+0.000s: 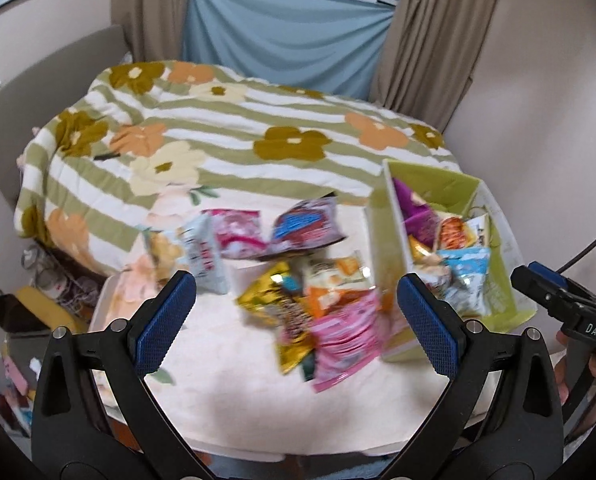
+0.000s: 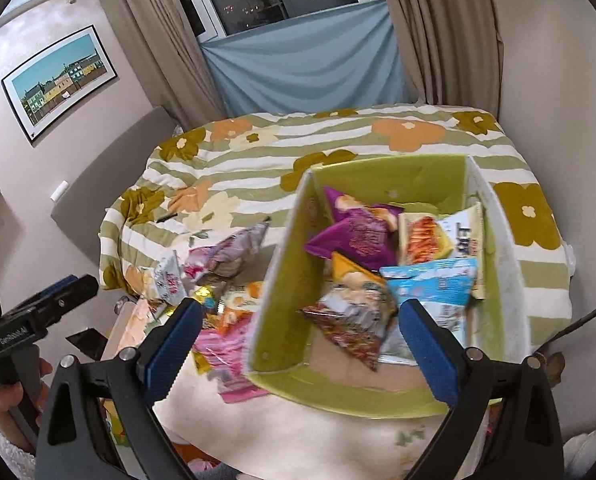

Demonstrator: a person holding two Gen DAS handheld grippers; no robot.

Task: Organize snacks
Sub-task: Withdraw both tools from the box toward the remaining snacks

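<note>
Several snack packets lie loose on the cream cloth: a pink packet [image 1: 347,340], a gold packet [image 1: 274,304], an orange-and-white packet [image 1: 333,276], a purple-blue packet [image 1: 305,228] and a light blue packet [image 1: 204,258]. A green box [image 2: 282,280] at the right holds several packets, among them a purple one [image 2: 353,236] and a light blue one [image 2: 429,284]. My left gripper [image 1: 296,320] is open and empty above the loose pile. My right gripper [image 2: 298,344] is open and empty above the box's near left corner.
The table's cream cloth [image 1: 238,400] ends at a near edge. Behind it lies a bed with a striped floral blanket [image 1: 238,128]. The right gripper [image 1: 557,304] shows at the right of the left wrist view. Clutter [image 1: 38,292] sits on the floor at left.
</note>
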